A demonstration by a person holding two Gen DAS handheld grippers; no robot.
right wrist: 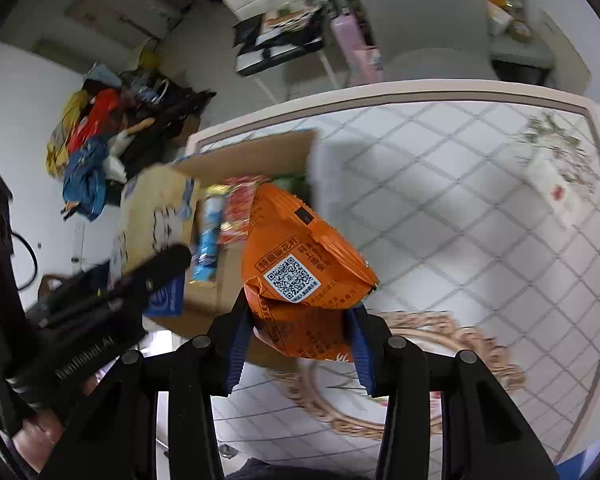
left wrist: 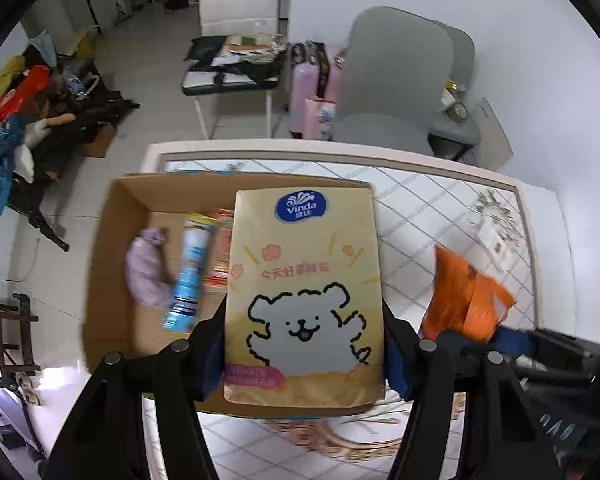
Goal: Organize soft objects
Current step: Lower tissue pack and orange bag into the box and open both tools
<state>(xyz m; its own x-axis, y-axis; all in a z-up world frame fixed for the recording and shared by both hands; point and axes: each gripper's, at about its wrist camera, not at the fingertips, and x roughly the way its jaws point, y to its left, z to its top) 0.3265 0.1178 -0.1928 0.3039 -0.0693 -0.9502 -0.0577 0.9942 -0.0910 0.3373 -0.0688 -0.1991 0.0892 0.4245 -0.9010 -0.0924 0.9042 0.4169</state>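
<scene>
The left gripper [left wrist: 304,344] is clenched on a yellow tissue pack [left wrist: 305,288], its blue pads pressing the pack's two long sides near the close end. The pack hangs over the right half of an open cardboard box [left wrist: 116,216] that sits on the tiled table [left wrist: 440,208]. Inside the box, on its left side, lie a lilac cloth bundle [left wrist: 146,270], a blue and white tube [left wrist: 190,272] and a red snack packet [left wrist: 222,252].

The right gripper [right wrist: 300,332] grasps an orange snack bag [right wrist: 296,264] by its lower end, held above the table just to the right of the box, so both soft items are airborne at once.

The step in hand looks like lowering the tissue pack into the box. To do it well, the left gripper should bring the pack down flat into the free right-hand part, clear of the tube and the packet, and let go only once the pack rests on the bottom. The pack is soft and wide, so a gentle squeeze is enough; a harder one could buckle it. The orange bag should wait off to the right, so the two grippers do not collide above the box.
</scene>
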